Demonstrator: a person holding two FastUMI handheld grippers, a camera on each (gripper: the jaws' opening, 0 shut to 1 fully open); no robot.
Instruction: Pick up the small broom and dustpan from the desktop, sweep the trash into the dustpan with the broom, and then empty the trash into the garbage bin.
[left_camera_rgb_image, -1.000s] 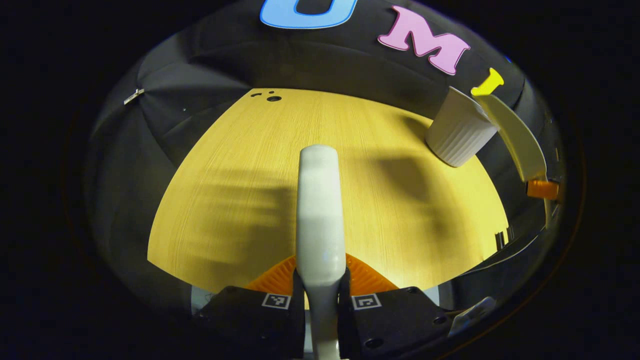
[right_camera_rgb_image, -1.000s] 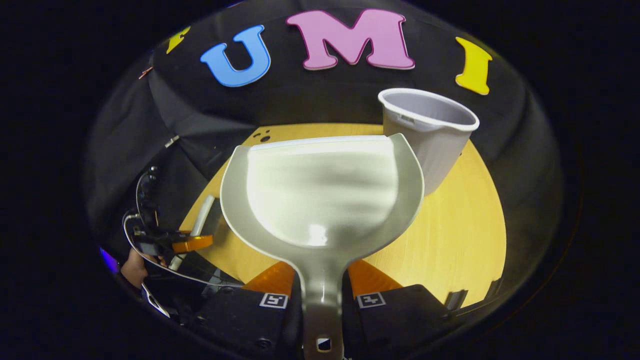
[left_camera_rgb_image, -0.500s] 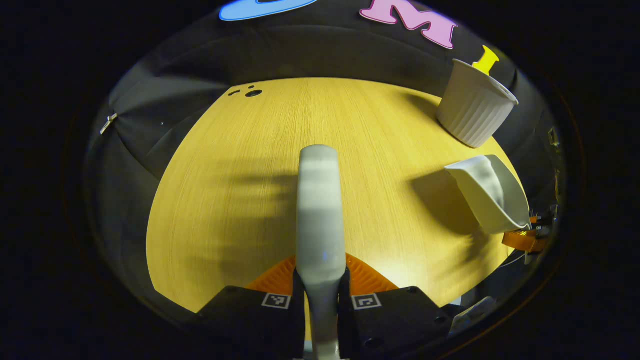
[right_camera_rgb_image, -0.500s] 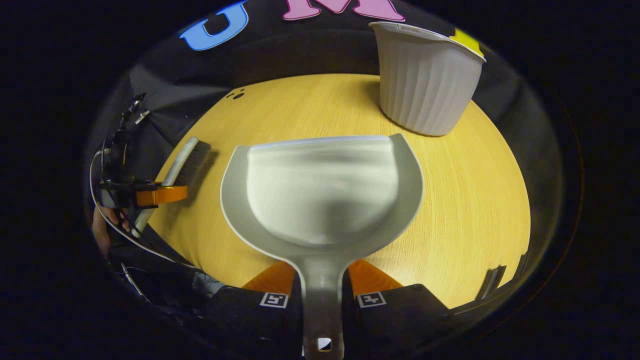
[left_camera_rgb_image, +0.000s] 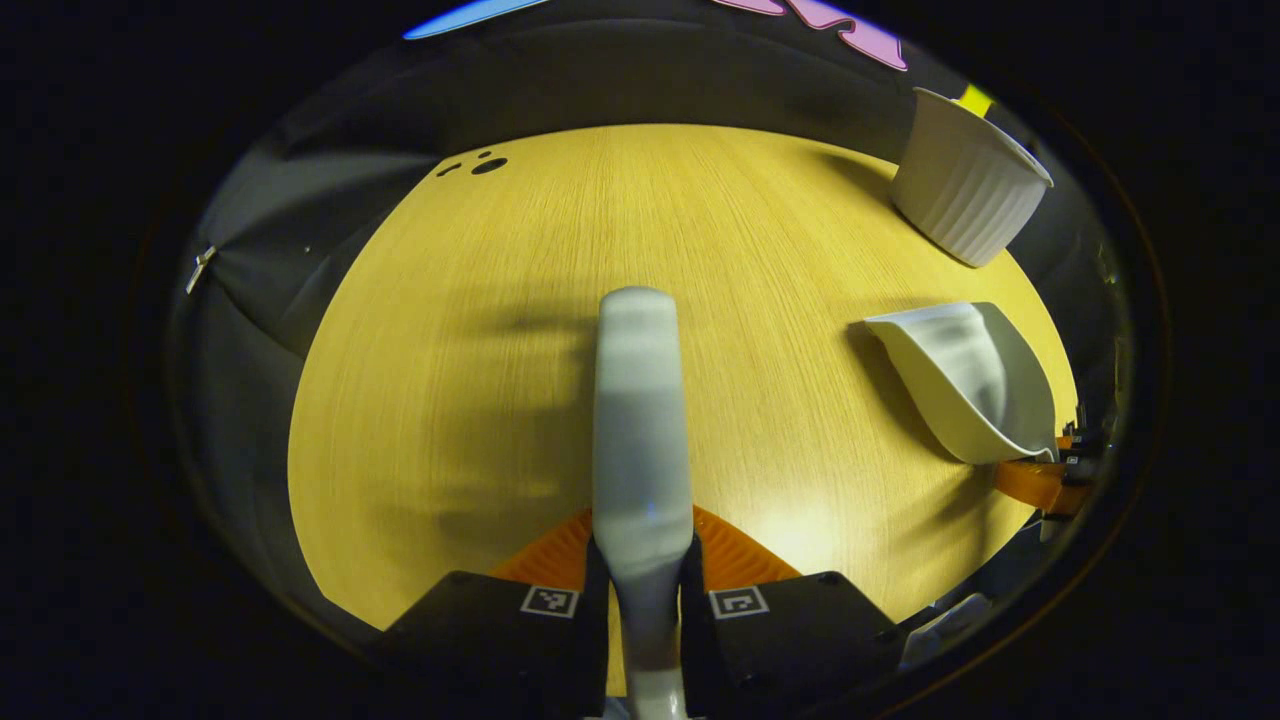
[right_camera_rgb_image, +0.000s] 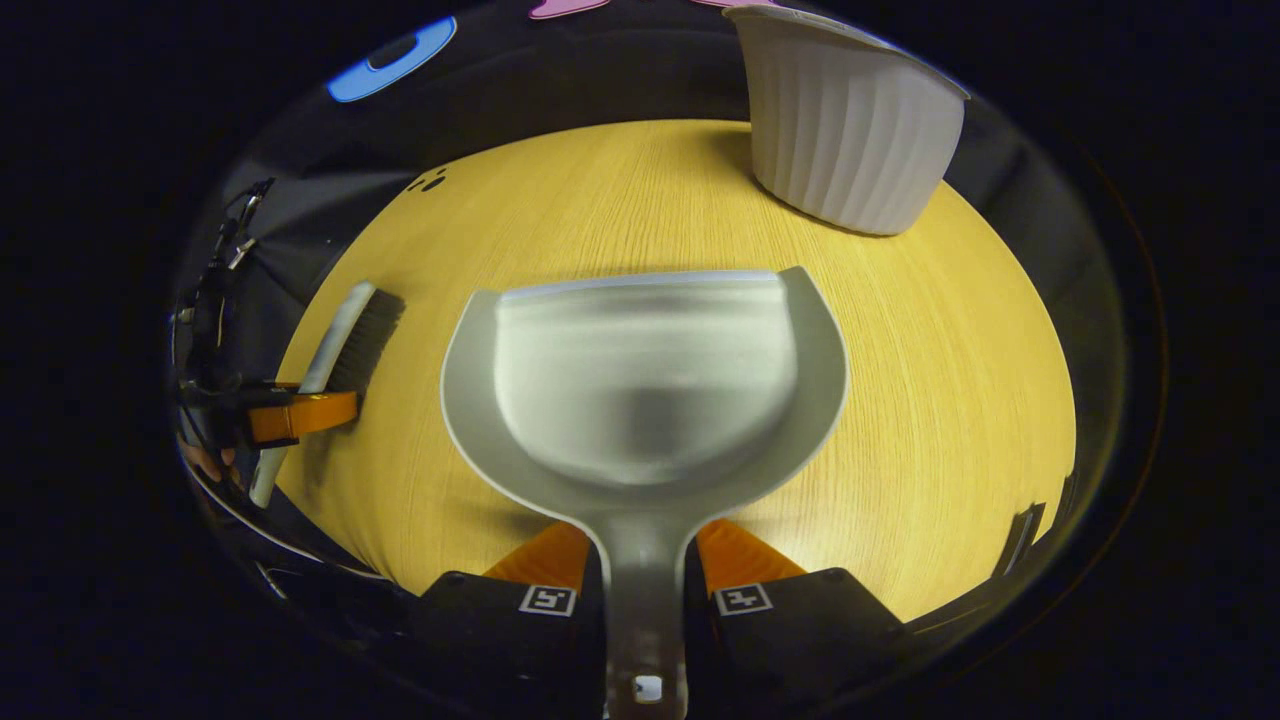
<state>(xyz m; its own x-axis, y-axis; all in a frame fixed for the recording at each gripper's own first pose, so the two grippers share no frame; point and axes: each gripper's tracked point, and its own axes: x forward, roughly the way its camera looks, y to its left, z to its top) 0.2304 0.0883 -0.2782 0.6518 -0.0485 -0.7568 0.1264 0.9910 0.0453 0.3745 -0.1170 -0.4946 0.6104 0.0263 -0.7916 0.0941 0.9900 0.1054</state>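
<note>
On the yellow wooden bench (right_camera_rgb_image: 950, 400), your right claw (right_camera_rgb_image: 645, 590) clamps the grey plastic dustpan (right_camera_rgb_image: 640, 390); your left claw (left_camera_rgb_image: 640, 590) clamps the white-handled small broom (left_camera_rgb_image: 640, 420); the ribbed white garbage bin (right_camera_rgb_image: 850, 140) stands far right.

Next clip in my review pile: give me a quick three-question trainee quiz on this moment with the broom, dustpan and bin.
1. True or false: the dustpan holds visible trash.
2. Multiple choice: the left gripper is shut on A) the bin's rim, B) the broom, C) nothing.
3. In the right gripper view, where does the garbage bin stand relative to the dustpan that the right gripper holds?

Key
1. False: its scoop looks bare.
2. B: both fingers press on the broom's pale handle.
3. Beyond the dustpan's front edge and toward the right, upright on the wooden desktop, apart from the dustpan.
</note>
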